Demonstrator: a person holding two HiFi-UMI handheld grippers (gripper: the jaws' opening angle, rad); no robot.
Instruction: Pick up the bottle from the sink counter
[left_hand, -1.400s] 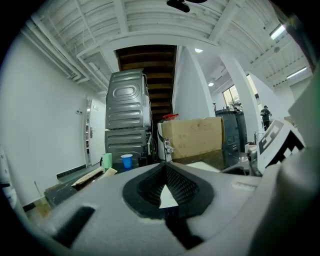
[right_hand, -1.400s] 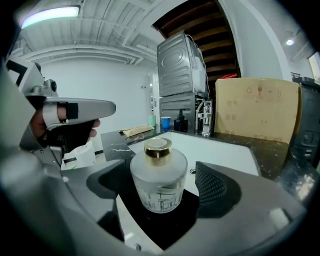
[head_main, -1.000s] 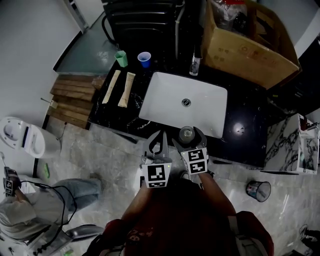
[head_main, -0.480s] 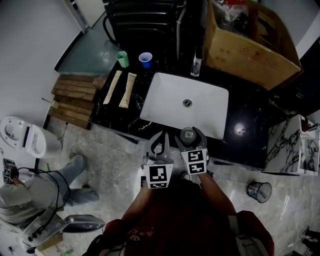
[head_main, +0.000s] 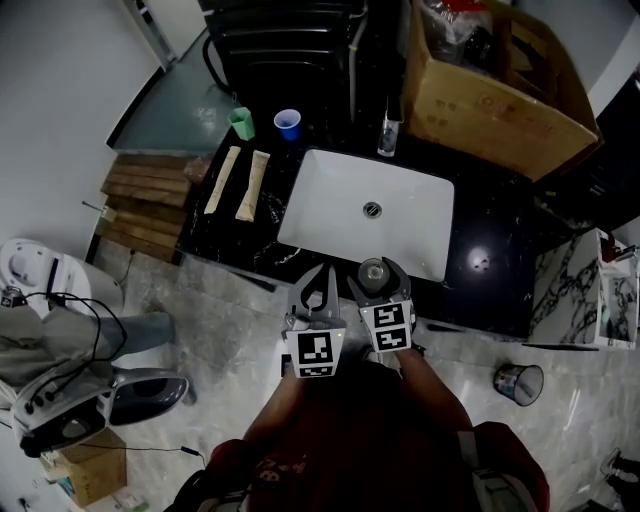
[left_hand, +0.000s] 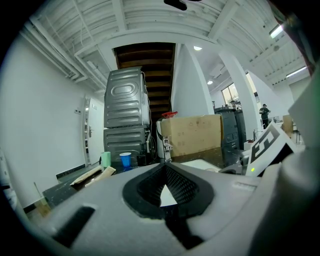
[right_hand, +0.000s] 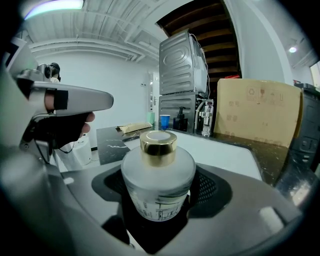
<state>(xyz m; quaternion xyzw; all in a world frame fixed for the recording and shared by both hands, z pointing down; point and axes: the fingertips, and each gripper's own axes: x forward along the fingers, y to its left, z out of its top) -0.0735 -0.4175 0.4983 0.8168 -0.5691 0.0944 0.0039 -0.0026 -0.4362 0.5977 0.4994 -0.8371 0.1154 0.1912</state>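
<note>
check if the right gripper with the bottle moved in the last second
No. The right gripper, shut on the bottle, sits where it was, just short of the front rim of the sink, below the drain in the head view.

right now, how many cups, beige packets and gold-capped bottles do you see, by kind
cups: 2 (green cup, blue cup)
beige packets: 2
frosted bottle with gold cap: 1
total: 5
</note>
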